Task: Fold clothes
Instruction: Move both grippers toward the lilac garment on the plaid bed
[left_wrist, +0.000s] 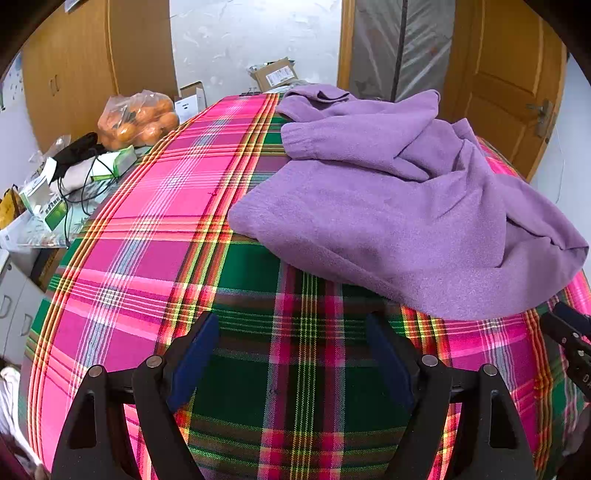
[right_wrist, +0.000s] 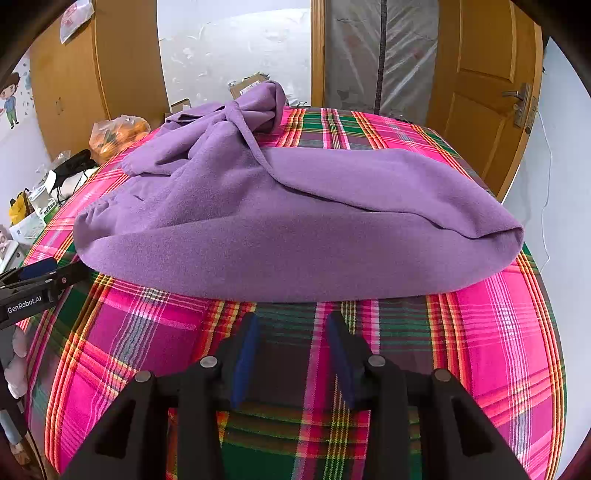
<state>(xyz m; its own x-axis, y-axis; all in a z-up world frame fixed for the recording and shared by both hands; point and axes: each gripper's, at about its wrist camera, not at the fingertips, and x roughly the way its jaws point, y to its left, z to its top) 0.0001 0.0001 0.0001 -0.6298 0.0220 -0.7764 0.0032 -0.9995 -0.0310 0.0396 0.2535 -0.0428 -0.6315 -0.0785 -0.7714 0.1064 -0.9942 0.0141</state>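
1. One purple sweater (right_wrist: 280, 218) lies crumpled on the plaid cloth (right_wrist: 498, 332) that covers the tabletop. It is soft, fleecy and of one plain colour.
2. Its near hem runs in a smooth, rounded curve across the right wrist view. Further back the fabric bunches up, with a sleeve (right_wrist: 255, 144) twisted over the body and a ribbed cuff (left_wrist: 306, 142) showing in the left wrist view.
3. The sweater sits toward the far and right part of the tabletop as the left wrist view shows it, reaching close to the far edge.
4. A wide band of bare plaid lies between the hem and both grippers. To the left of the sweater the cloth is also bare, right up to the left edge.
5. Beyond the left edge, clutter crowds close: a bag of oranges (left_wrist: 138, 120), small boxes (left_wrist: 48, 199) and dark cables (left_wrist: 79, 177).
6. Two grippers are in view. The left gripper (left_wrist: 291, 354) hangs over bare cloth with its jaws spread wide and nothing between them.
7. The right gripper (right_wrist: 290, 354) hangs just short of the hem, its jaws parted more narrowly and also empty; neither touches the sweater.
8. A wooden door (right_wrist: 484, 92) stands behind the tabletop at the right.
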